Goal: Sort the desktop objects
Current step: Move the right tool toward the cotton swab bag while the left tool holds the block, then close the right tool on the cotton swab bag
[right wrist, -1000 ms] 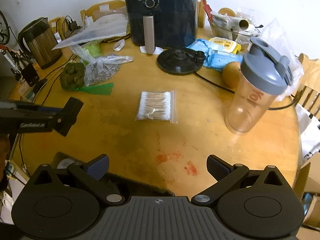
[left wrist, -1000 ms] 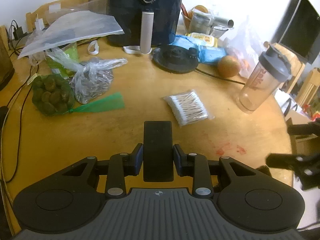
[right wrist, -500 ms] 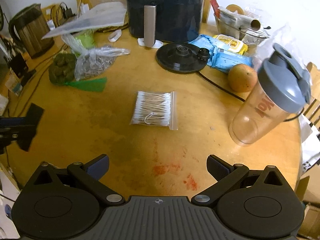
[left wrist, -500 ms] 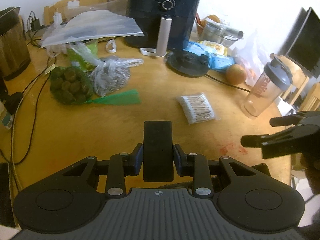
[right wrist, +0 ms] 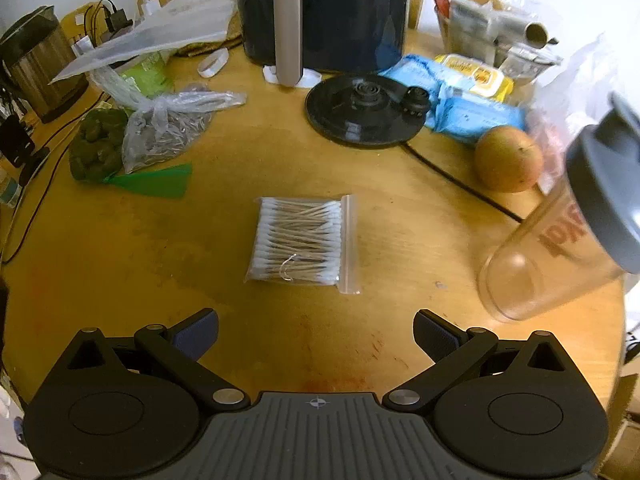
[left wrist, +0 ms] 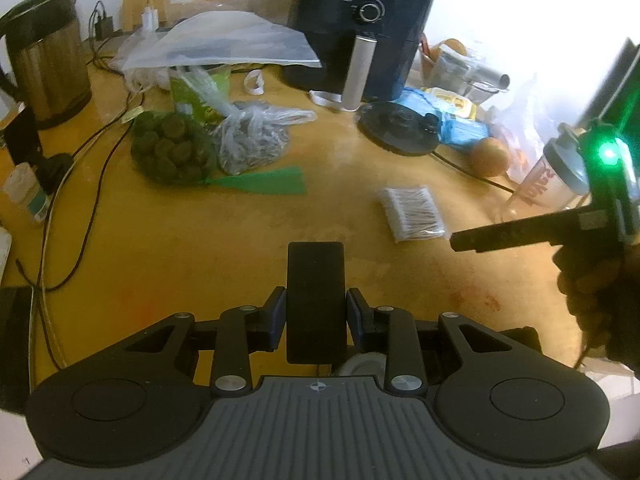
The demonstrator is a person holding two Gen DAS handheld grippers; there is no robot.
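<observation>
Left wrist view: left gripper (left wrist: pixel 316 316) clamps a black slab-shaped device (left wrist: pixel 316 300), pads pressing both its sides.
Right wrist view: right gripper (right wrist: pixel 316 334) stands wide, nothing between its fingers.
Cotton swabs: zip bag (right wrist: pixel 303 244) lies flat on the round wooden table (right wrist: pixel 140 248), straight ahead at 12 o'clock of the right gripper.
Shaker bottle: clear, grey lid (right wrist: pixel 560 248), at 2 o'clock.
Orange (right wrist: pixel 508 159): farther, 1 o'clock.
Kettle base (right wrist: pixel 362 110): beyond the swabs.
Air fryer (right wrist: pixel 324 12): farthest, 12 o'clock.

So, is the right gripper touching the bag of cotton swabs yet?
Apart. The right wrist view shows bare table between the open right gripper and the bag of cotton swabs.
</observation>
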